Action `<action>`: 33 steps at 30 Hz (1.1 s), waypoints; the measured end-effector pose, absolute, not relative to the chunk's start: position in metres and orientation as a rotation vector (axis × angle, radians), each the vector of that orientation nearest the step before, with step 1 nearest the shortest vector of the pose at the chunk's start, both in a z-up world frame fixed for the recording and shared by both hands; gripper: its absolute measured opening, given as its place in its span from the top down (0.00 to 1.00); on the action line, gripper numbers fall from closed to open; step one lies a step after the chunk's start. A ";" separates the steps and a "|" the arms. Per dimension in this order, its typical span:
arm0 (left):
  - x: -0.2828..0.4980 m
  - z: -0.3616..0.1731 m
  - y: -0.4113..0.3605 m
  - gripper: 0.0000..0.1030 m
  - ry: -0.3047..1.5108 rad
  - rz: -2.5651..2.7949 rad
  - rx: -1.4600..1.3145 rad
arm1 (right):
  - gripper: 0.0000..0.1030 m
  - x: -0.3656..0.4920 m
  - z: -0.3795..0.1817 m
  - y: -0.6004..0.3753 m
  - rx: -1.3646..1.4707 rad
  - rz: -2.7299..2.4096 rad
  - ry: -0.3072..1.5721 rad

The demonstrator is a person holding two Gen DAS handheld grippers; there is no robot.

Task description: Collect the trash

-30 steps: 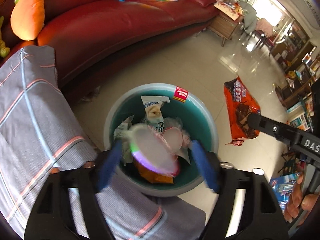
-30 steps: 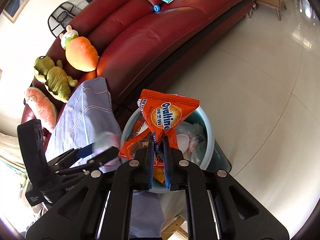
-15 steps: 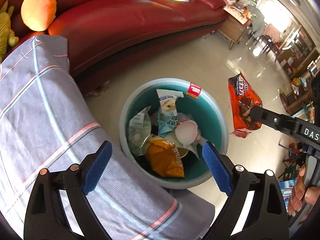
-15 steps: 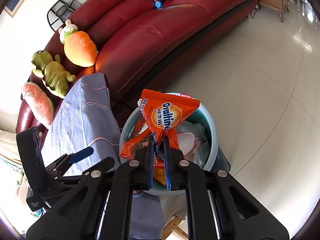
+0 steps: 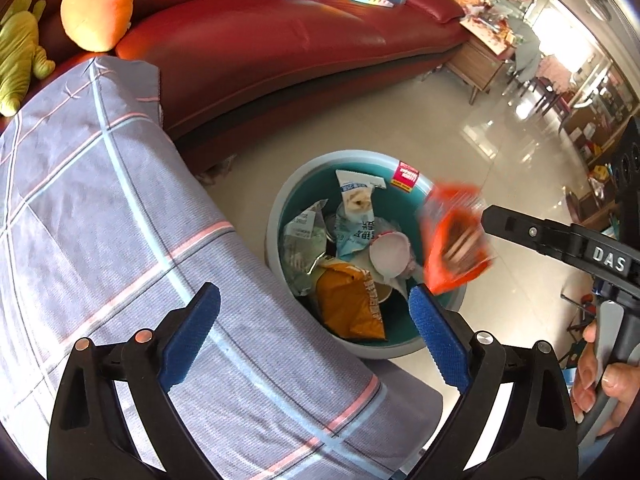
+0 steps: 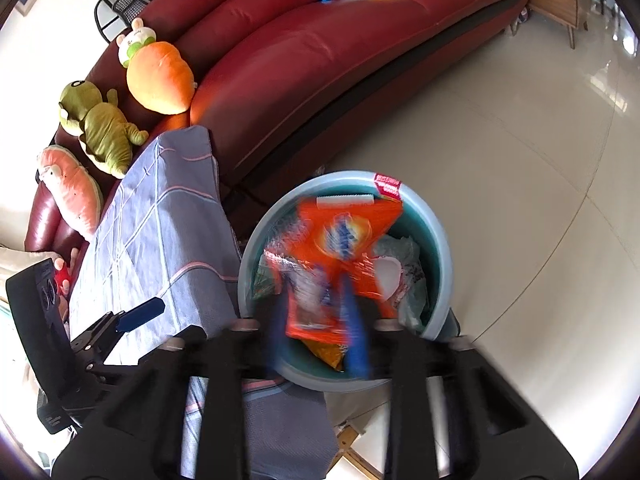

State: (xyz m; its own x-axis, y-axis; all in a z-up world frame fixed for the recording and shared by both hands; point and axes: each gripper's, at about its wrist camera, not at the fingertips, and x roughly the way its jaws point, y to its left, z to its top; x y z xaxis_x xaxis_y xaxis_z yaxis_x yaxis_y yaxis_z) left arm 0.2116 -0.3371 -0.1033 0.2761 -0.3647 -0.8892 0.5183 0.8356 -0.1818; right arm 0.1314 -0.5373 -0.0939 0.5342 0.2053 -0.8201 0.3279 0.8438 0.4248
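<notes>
Right gripper (image 6: pixel 320 320), clamped on the orange packet (image 6: pixel 340 248) half a second ago, now parted and blurred, the packet dropping loose above the bin (image 5: pixel 276 208); left gripper (image 5: pixel 312 340) wide open, empty, over the cloth (image 5: pixel 100 220): deposit nearly complete.

orange wrapper (image 6: pixel 340 256) blurred, over bin (image 6: pixel 440 240)

bin (image 5: pixel 276 216) beside draped table (image 5: pixel 100 220) | sofa (image 5: pixel 280 40) behind | wrappers (image 5: pixel 352 308) in bin (heaped)
</notes>
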 end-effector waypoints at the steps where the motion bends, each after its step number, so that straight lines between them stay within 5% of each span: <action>1: 0.212 -0.103 -0.335 0.07 1.148 -0.592 0.152 | 0.55 0.131 -0.094 -0.536 0.583 -0.077 1.021; 7: 0.207 -0.102 -0.325 0.07 1.146 -0.568 0.151 | 0.32 0.123 -0.087 -0.537 0.585 -0.102 1.012; 16: 0.188 -0.090 -0.310 0.07 1.137 -0.545 0.167 | 0.16 0.098 -0.070 -0.531 0.573 -0.130 1.009; 33: 0.144 -0.055 -0.244 0.04 1.076 -0.454 0.108 | 0.10 0.046 -0.028 -0.455 0.333 -0.128 1.022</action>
State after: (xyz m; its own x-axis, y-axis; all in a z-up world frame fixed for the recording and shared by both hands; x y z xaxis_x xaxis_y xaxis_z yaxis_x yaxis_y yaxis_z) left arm 0.1440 -0.2440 -0.0550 0.3927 -0.3053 -0.8675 0.4089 0.9029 -0.1327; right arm 0.0462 -0.4550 -0.0278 0.5194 0.0496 -0.8531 0.2584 0.9425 0.2121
